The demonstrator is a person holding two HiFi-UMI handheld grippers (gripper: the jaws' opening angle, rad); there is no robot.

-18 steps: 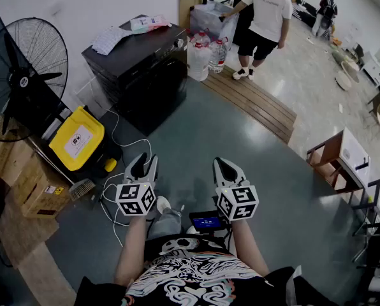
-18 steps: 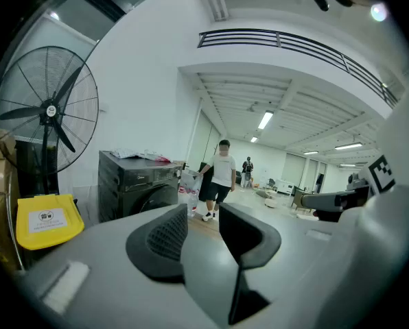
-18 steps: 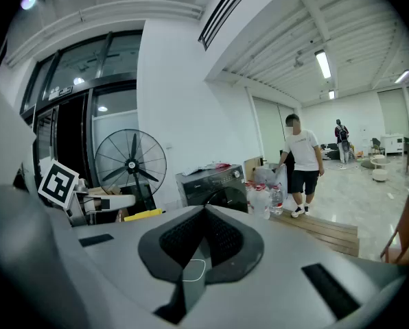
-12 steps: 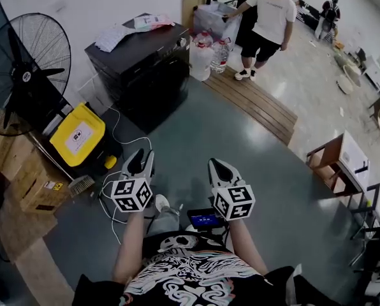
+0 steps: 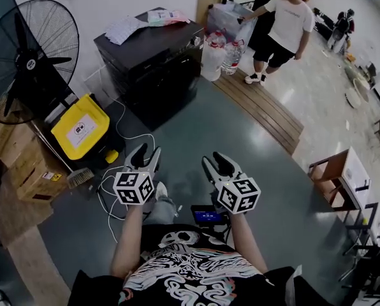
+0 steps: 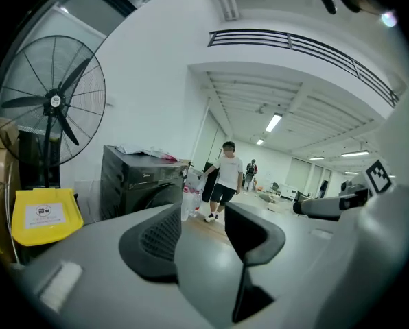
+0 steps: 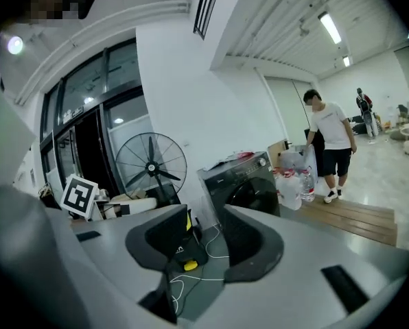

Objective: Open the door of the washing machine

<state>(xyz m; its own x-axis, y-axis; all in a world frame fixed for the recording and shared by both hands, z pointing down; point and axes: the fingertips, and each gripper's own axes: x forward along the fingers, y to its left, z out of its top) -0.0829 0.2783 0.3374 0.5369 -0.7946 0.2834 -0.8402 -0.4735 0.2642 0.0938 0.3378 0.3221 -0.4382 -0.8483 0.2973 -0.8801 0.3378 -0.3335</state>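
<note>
The black washing machine [image 5: 153,69] stands against the white wall ahead, its round door [image 7: 259,196] shut, papers on its top. It also shows in the left gripper view as a dark box [image 6: 141,186]. My left gripper [image 5: 144,157] and right gripper [image 5: 217,165] hover side by side over the grey floor, well short of the machine. Both stand open with nothing between their jaws. In the left gripper view the jaws of the left gripper [image 6: 203,226] frame the floor; the right gripper [image 7: 203,237] points toward the machine.
A large black fan [image 5: 24,56] stands at the left beside a yellow machine [image 5: 80,127] with white cables [image 5: 123,139] on the floor. Water bottles [image 5: 220,55] and a person [image 5: 285,30] stand beyond the washer. Wooden planks [image 5: 263,110] lie at the right, cardboard boxes [image 5: 30,171] at the left.
The view has shifted slightly, the washing machine sitting a little closer and more central. Both grippers stay side by side and open.
</note>
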